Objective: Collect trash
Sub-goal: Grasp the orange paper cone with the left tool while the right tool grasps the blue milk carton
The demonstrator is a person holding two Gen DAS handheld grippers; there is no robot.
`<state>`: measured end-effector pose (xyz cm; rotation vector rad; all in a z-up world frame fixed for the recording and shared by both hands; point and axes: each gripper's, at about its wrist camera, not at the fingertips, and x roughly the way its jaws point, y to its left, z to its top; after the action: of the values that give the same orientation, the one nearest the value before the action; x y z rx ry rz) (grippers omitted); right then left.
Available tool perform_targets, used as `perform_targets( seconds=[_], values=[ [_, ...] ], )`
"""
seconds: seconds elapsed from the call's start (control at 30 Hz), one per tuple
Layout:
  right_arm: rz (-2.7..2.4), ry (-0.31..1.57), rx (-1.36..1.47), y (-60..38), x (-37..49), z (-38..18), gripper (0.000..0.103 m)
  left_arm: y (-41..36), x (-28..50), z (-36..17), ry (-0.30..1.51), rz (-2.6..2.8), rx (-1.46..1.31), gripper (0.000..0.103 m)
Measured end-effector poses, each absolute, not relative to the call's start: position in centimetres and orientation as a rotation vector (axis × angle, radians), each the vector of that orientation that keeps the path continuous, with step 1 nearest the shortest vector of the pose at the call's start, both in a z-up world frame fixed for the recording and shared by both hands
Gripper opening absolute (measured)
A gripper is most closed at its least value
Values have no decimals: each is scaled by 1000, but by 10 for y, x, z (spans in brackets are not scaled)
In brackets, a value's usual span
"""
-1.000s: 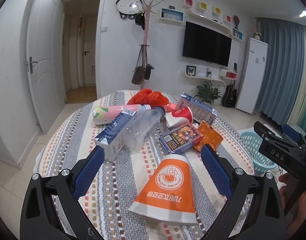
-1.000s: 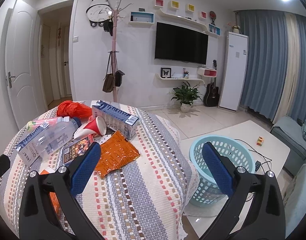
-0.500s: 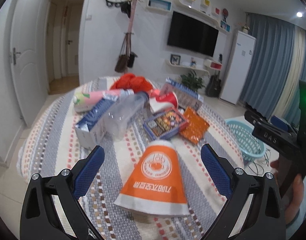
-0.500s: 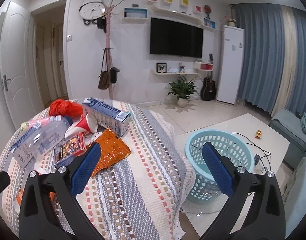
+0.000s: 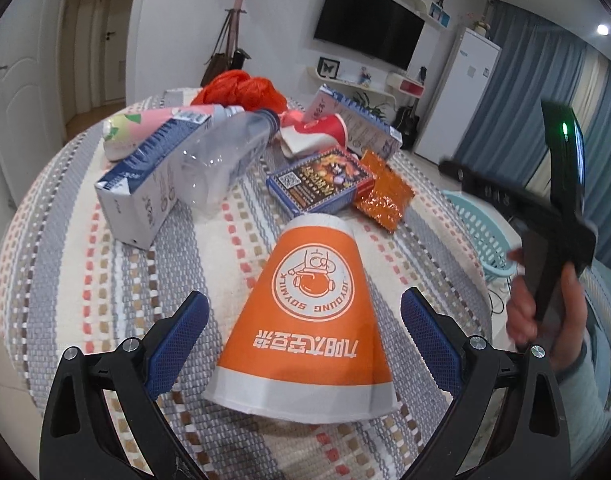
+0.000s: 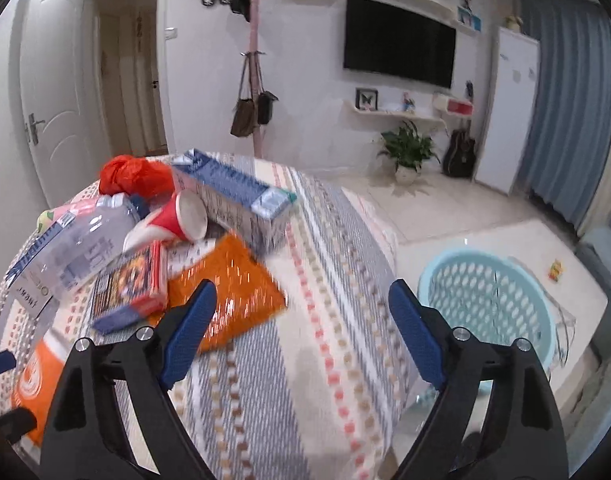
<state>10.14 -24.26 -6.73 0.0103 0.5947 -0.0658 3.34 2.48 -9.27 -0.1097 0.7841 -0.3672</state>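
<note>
While the left tongs [image 5: 303,316] hang spread wide over the striped woven worktop [image 5: 85,280], the flattened orange paper cup with a white rim [image 5: 309,312] lies on its side directly between their blue pads [image 5: 177,340], which do not touch it. Its wide mouth points back toward the tongs and its narrow base away.

Beyond the cup sit the rest of the litter: a clear plastic bottle [image 5: 221,164], a white and blue milk carton [image 5: 145,184], a dark printed card box [image 5: 321,184] and a crinkled orange foil packet [image 5: 383,196].

The right tongs [image 6: 301,328] are closing, though nothing lies between them yet; that foil packet [image 6: 229,296] lies just ahead of their left pad. The pale blue plastic basket [image 6: 489,304] stands on the floor off to their right, below the worktop's edge.

The likely trouble lies with the cup. It is crushed flat and tapered, so pads closing across its broad rim may slide along the slope and squirt it forward into the pile, or simply fold it. A low approach could also snag the loose cloth and drag everything with it. The right view is smeared, so its aim at the slippery packet looks uncertain.
</note>
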Motion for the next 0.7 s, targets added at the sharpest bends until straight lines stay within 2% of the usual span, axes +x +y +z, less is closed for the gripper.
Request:
perform_targets(
  seconds=[0.3,0.43,0.7],
  values=[
    [71,606,-42,-245,176,-50,83,13,49,-106,852,-364,-84,92],
    [128,628,-71,-241,198,-55,83,9,56,-113,890,-376,-82,84],
    [217,703,-119,-233,238,-71,83,4,57,-113,889,-388,-39,80]
  ],
)
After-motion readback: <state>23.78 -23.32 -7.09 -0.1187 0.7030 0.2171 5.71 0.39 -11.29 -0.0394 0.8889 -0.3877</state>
